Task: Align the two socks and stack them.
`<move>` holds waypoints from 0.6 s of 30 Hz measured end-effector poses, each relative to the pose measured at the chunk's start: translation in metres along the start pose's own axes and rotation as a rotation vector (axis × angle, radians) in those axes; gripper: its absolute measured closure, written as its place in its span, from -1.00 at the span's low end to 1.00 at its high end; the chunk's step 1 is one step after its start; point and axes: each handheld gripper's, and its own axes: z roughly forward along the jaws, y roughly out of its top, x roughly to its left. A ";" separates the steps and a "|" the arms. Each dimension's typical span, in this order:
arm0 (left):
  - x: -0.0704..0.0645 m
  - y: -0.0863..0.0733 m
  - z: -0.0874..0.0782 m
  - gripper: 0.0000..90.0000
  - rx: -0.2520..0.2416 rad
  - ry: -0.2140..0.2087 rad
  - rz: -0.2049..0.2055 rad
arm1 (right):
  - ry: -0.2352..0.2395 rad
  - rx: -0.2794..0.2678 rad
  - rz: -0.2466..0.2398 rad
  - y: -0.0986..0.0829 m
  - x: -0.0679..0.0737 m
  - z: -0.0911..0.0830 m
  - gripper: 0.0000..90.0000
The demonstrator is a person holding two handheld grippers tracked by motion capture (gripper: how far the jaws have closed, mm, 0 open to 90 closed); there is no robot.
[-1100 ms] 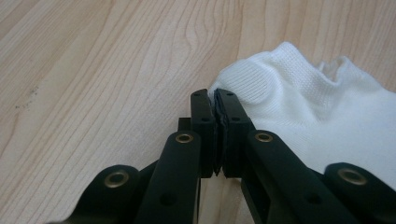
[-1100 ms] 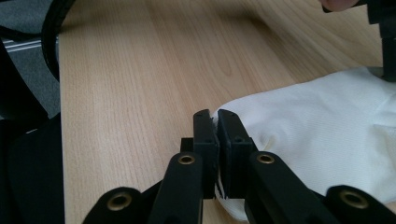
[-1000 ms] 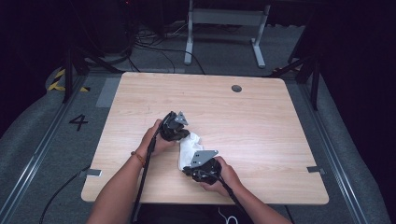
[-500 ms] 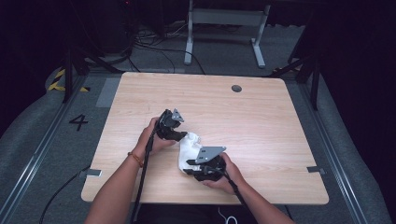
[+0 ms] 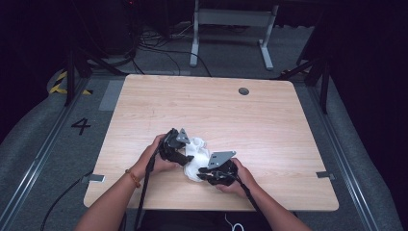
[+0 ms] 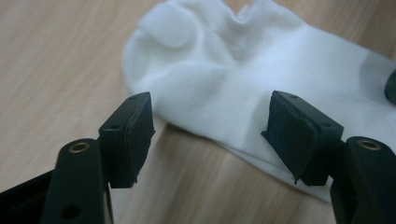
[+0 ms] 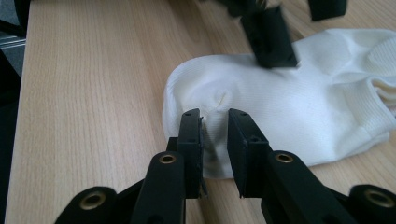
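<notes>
The right gripper pinches the white sock on the desk. The left gripper is spread wide over it.

Left gripper: we see its black jaws spread wide, angled low.
Right gripper: jaws nearly closed, pinching white fabric sock.
Forearms: bare, converging.

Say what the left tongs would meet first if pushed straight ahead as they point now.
Probably the white sock: the left tongs stand open with its edge lying between the jaws, directly ahead on the table.
</notes>
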 end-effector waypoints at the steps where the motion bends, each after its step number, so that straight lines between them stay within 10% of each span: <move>1: -0.002 0.001 0.001 -0.22 0.004 -0.006 -0.005 | 0.005 0.006 0.002 -0.001 0.000 -0.001 0.70; 5: -0.011 0.003 0.006 -0.21 -0.011 -0.060 -0.041 | 0.022 0.014 0.001 -0.012 0.002 -0.012 0.70; 18: -0.066 0.034 0.025 -0.27 -0.028 -0.071 0.063 | 0.020 0.034 0.008 -0.058 0.017 -0.065 0.59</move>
